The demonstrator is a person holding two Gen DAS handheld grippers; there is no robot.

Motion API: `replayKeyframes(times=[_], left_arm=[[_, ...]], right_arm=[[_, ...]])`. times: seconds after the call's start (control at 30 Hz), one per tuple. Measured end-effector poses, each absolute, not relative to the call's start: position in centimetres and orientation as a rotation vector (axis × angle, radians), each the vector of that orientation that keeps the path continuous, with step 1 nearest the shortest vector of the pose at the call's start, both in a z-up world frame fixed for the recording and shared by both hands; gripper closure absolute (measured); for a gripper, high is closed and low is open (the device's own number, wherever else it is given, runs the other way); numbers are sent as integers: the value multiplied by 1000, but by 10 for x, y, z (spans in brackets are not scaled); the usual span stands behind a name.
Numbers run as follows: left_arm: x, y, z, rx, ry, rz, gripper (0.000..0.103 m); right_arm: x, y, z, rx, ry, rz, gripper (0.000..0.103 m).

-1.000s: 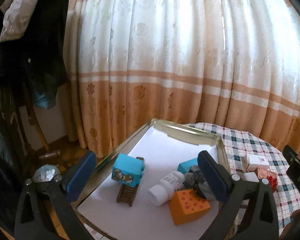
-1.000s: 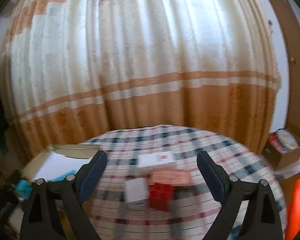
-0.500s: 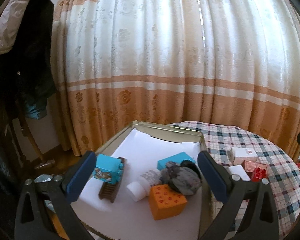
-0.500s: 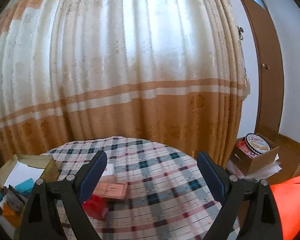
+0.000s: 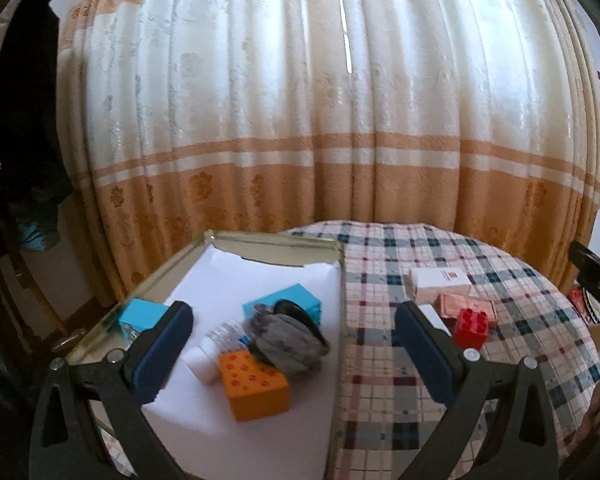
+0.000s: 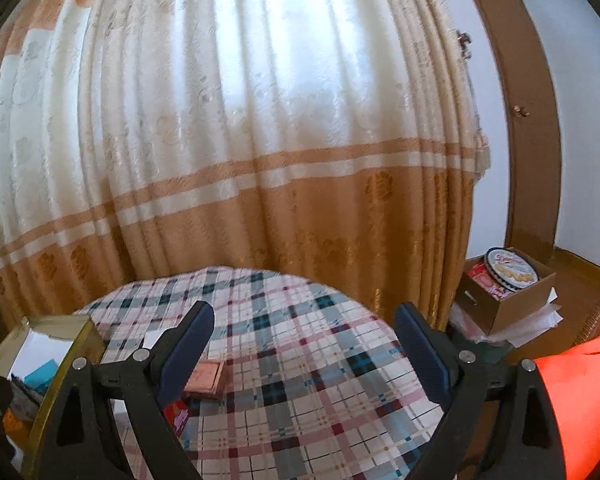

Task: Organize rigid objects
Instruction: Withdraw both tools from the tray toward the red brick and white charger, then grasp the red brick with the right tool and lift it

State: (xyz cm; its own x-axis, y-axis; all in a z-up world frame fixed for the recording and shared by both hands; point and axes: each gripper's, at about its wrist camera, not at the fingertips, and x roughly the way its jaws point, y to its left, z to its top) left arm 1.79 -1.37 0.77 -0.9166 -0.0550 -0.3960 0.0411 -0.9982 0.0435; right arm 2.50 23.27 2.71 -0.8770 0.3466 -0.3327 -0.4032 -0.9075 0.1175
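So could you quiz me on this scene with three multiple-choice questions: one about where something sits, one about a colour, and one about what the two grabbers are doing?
1. Where is the orange block?
A. on the checked tablecloth
B. inside the gold-rimmed tray
C. in the cardboard box on the floor

2. What colour is the studded brick out on the tablecloth?
A. red
B. green
C. yellow

3. What state are the left gripper and right gripper in?
A. both open and empty
B. both clamped on blocks
C. one carrying the bottle

Answers:
1. B, since it rests on the white paper lining the tray, beside the white bottle.
2. A, as its studs and sides are plainly red, next to the pink box.
3. A, because each pair of blue fingers stands wide apart with nothing between them.
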Motion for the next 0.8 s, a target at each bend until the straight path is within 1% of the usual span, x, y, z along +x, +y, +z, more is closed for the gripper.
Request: replayKeyframes(times=[0.2, 0.37, 0.5, 0.67, 0.77, 0.8], left_arm=[[23, 5, 6, 636, -124, -3087, 1], [22, -2, 6, 675, -67, -3078, 0], [19, -6, 3, 710, -23, -3061, 0], [21, -4, 2, 711, -40, -3065, 0], [22, -4, 2, 708, -50, -3068, 0], [21, -3, 2, 709, -51, -3067, 0]], right_arm=[[19, 231, 22, -511, 256, 2730, 10], [11, 223, 20, -589, 230, 2835, 10], [-8, 211, 12, -767, 200, 2941, 10], [-26, 195, 1, -955, 181, 3033, 10], [-35, 180, -5, -1044, 99, 3056, 11], [-39, 175, -8, -1082, 70, 3061, 14]])
